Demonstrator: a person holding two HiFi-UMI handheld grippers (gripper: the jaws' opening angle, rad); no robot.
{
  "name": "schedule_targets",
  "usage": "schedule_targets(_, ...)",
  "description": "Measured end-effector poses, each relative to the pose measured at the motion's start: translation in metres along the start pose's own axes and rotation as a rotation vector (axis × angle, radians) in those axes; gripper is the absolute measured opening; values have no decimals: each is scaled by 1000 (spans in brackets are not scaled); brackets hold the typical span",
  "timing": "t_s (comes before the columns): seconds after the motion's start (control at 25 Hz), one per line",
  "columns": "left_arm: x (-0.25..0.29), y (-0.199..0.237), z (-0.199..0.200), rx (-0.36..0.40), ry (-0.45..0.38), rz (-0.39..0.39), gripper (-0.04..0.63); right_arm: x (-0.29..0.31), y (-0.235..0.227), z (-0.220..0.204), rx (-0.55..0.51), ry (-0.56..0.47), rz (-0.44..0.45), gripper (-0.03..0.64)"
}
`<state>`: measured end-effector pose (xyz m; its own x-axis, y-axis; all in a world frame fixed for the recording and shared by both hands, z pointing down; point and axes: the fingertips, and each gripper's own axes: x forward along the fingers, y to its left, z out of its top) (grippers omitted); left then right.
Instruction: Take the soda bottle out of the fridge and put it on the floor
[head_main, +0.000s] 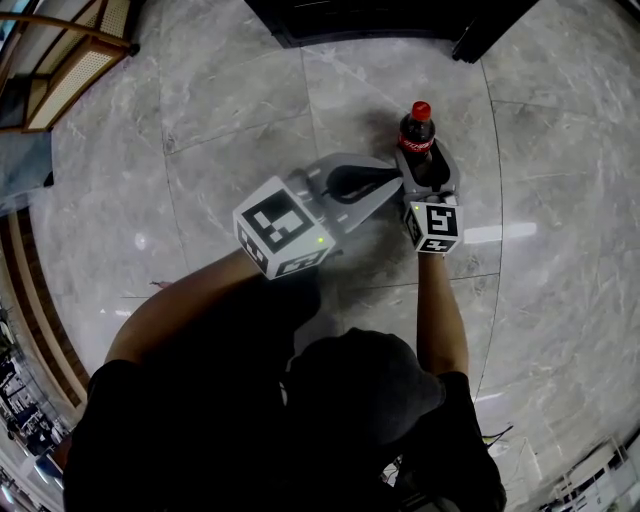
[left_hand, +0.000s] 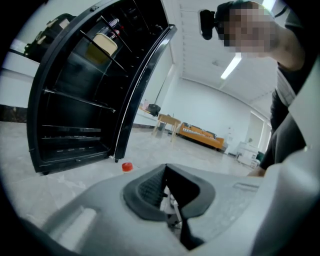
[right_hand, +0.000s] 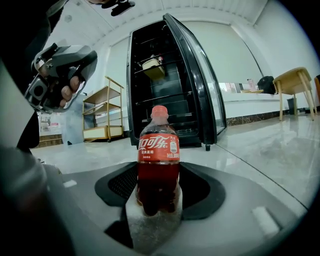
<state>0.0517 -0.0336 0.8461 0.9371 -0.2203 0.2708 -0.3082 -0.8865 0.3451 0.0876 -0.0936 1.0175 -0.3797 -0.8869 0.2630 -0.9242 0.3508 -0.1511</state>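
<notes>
Task stage: the soda bottle (head_main: 416, 132) is standing upright outside the fridge (right_hand: 165, 85), over the marble floor (head_main: 230, 100). The removal is looking complete and the set-down appears to be in hand.
Bottle position: it is sitting well in front of the fridge. Whether its base is touching the floor cannot be told.
Right hand-held gripper (head_main: 424, 165): it is pinching the lower body of the bottle, with a pad pressing on each side.
Left hand-held gripper (left_hand: 167, 192): its jaws are pressing together on nothing, and it is lying just beside the right one.
Remaining, as judged: seating the bottle on the floor, then spreading the right jaws and drawing clear.
Fridge contents: the door is standing open. A pale yellowish container (right_hand: 153, 67) is sitting on an upper shelf, and the lower shelves are showing nothing discernible.
</notes>
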Motion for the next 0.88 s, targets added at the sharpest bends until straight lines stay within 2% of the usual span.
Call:
schedule_targets(0.56,2,-5,-3,-3,1,-6,2,-19,-2,-9,48,17,-36,259)
schedule_targets(0.88,3,-7,-7,-6,8,-2,2,-17,10,-17,-28,73,-7,267)
